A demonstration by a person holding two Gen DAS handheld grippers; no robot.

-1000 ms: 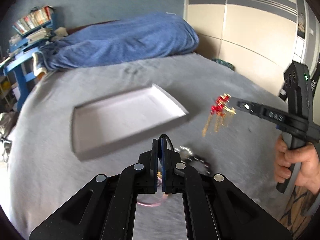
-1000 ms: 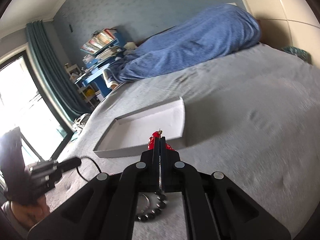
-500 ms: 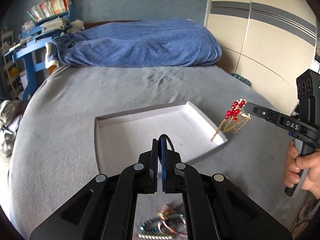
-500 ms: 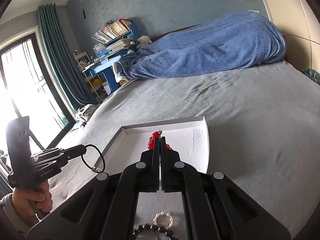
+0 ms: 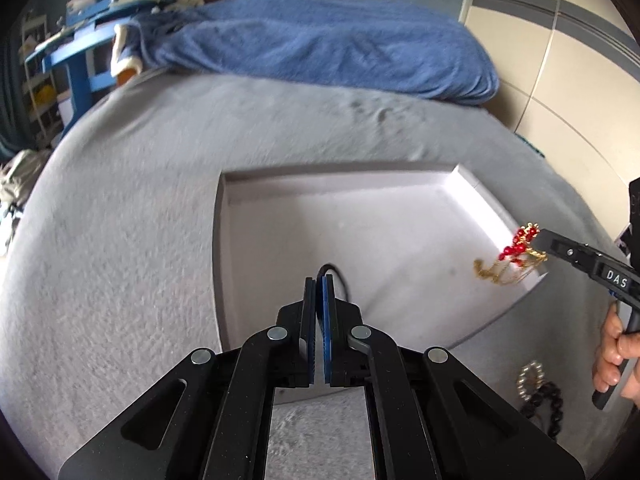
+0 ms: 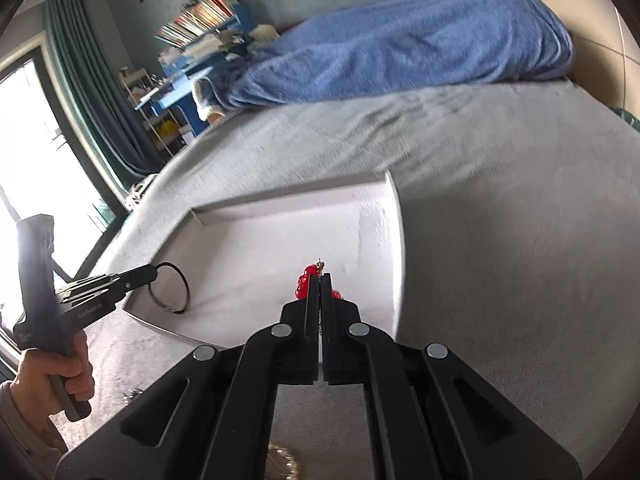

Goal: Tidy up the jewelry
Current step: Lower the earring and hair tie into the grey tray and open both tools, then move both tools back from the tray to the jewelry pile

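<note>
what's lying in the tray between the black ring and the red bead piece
Nothing: in the right wrist view, bare tray floor separates the black ring from the red bead piece.

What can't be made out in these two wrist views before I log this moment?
- Left wrist view: how much of the black cord loop there is; the left gripper fingers cover all but a short arc.
- Right wrist view: the gold chains of the red bead ornament; the right gripper hides them.
- Left wrist view: the bead bracelets on the bed; small and blurred.
- Both views: the person beyond hands; cut off by the edges.
</note>
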